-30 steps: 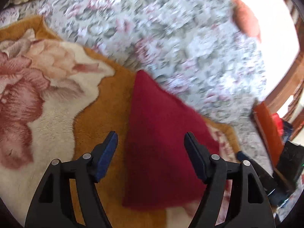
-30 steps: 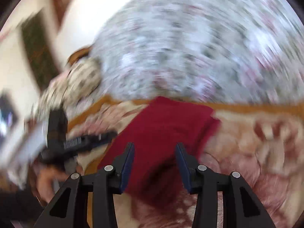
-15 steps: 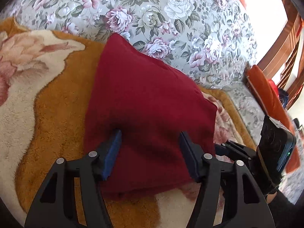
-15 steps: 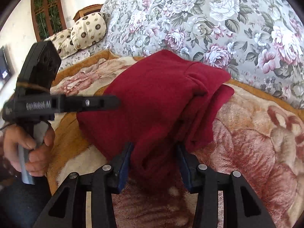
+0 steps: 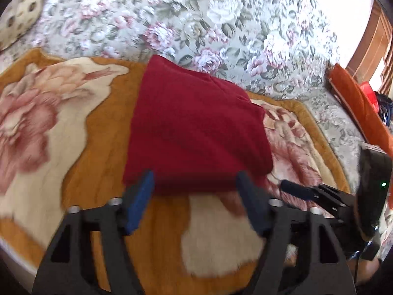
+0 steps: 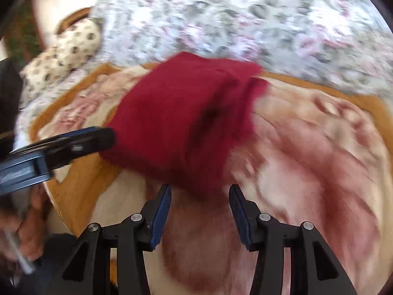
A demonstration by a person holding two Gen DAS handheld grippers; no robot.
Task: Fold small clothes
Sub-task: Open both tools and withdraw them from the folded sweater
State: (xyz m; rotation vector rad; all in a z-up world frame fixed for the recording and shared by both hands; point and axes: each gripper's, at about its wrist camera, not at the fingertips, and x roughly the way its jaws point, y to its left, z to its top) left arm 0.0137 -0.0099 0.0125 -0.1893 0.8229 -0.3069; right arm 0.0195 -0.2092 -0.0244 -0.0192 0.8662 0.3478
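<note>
A dark red folded garment (image 5: 196, 127) lies on an orange and cream rose-print blanket (image 5: 73, 127). It also shows in the right wrist view (image 6: 181, 120), with stacked folded layers at its right edge. My left gripper (image 5: 195, 186) is open and empty, its fingertips just at the garment's near edge. My right gripper (image 6: 200, 196) is open and empty, just short of the garment's near corner. The right gripper shows at the right of the left wrist view (image 5: 319, 194); the left gripper shows at the left of the right wrist view (image 6: 61, 147).
A grey floral bedspread (image 5: 221, 24) covers the bed beyond the blanket. A spotted cream pillow (image 6: 63, 56) lies at the back left. An orange cushion (image 5: 356, 103) and wooden furniture stand at the right.
Both grippers have pulled back toward me off the red garment, which stays folded on the blanket. Both frames now are motion-blurred.
</note>
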